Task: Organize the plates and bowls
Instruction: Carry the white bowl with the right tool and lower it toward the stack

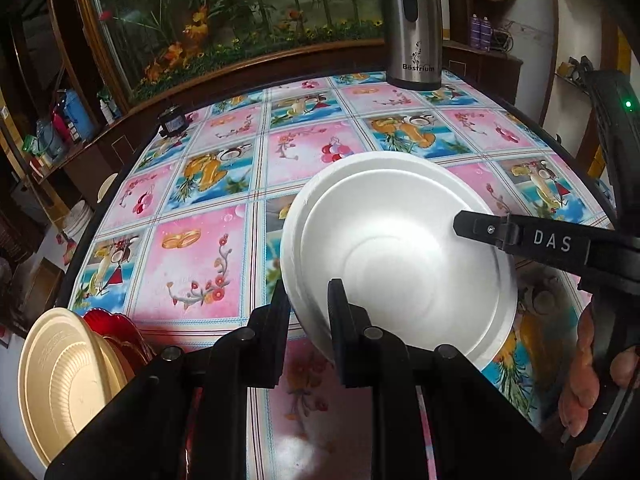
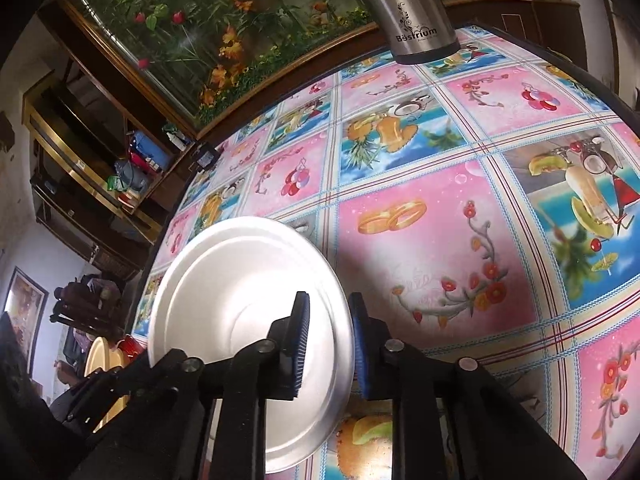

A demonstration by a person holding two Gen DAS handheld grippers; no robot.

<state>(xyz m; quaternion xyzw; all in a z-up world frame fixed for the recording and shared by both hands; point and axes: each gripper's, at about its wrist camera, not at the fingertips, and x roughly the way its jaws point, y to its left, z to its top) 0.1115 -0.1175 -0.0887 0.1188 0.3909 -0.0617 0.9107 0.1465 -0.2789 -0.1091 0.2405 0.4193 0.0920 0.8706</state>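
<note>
Two white foam bowls [image 1: 400,256], nested one inside the other so that a double rim shows along one edge, hang tilted above the surface [image 1: 224,200], gripped from opposite sides. They look light, thin and smooth, matte white with a shallow round base ring, and they carry no load. The left gripper [image 1: 308,300] has its fingers pinching the near rim of the bowls, one finger outside the wall and one inside. The right gripper [image 2: 328,316] pinches the opposite rim between its blue-ribbed fingers [image 2: 302,320], and in the left wrist view its labelled finger lies across the inside of the bowls. My judgement is that the risk lies in that double hold: if the two hands pull apart or twist unevenly, the soft foam rim could crease or tear, or the inner bowl could slide out of the outer one, since only friction seems to keep them nested. A thin rim also gives little to bite on, so a slip from either side would tip the pair toward the surface. Left of the bowls, at the surface's edge, a cream plate [image 1: 68,376] stands on edge with a red dish [image 1: 116,328] behind it. Beyond the bowls, at the far side, stands a steel flask [image 1: 414,28].
</note>
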